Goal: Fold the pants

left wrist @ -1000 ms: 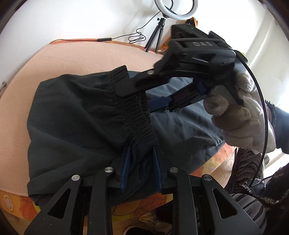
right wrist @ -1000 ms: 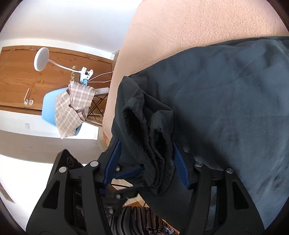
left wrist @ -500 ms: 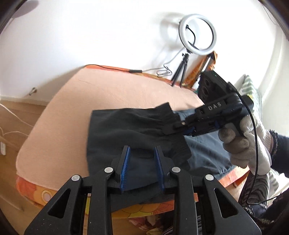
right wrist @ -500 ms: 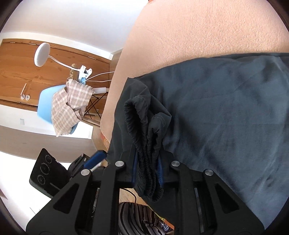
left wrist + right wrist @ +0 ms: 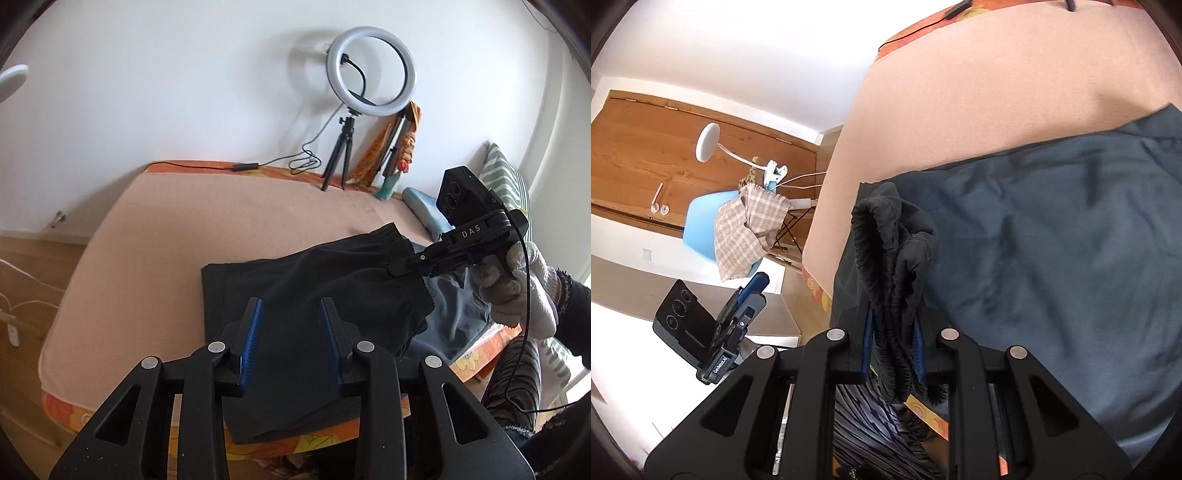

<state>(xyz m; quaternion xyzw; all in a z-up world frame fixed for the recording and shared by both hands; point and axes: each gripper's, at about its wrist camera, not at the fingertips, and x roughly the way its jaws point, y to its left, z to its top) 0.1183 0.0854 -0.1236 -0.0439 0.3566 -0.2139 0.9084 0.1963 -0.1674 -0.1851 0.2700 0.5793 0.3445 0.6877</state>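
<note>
Dark pants (image 5: pixel 303 295) lie on the peach-covered bed (image 5: pixel 207 221) near its front edge. My left gripper (image 5: pixel 291 321) is open and empty, held above the pants. My right gripper (image 5: pixel 892 328) is shut on the bunched elastic waistband (image 5: pixel 886 240) and lifts it above the rest of the pants (image 5: pixel 1052 229). In the left wrist view the right gripper (image 5: pixel 402 264) comes in from the right, held by a gloved hand, with the waistband (image 5: pixel 391 240) raised at its tip. The left gripper (image 5: pixel 738 310) shows at the lower left of the right wrist view.
A ring light on a tripod (image 5: pixel 369 85) stands at the bed's far edge with a cable (image 5: pixel 240 168). Pillows (image 5: pixel 506 177) lie at the right. A blue chair with a checked cloth (image 5: pixel 738 229) and a white lamp (image 5: pixel 709 140) stand beside the bed.
My left gripper let go of the waistband, opened and drew back and up from the pants. My right gripper closed on the waistband and lifted it.
</note>
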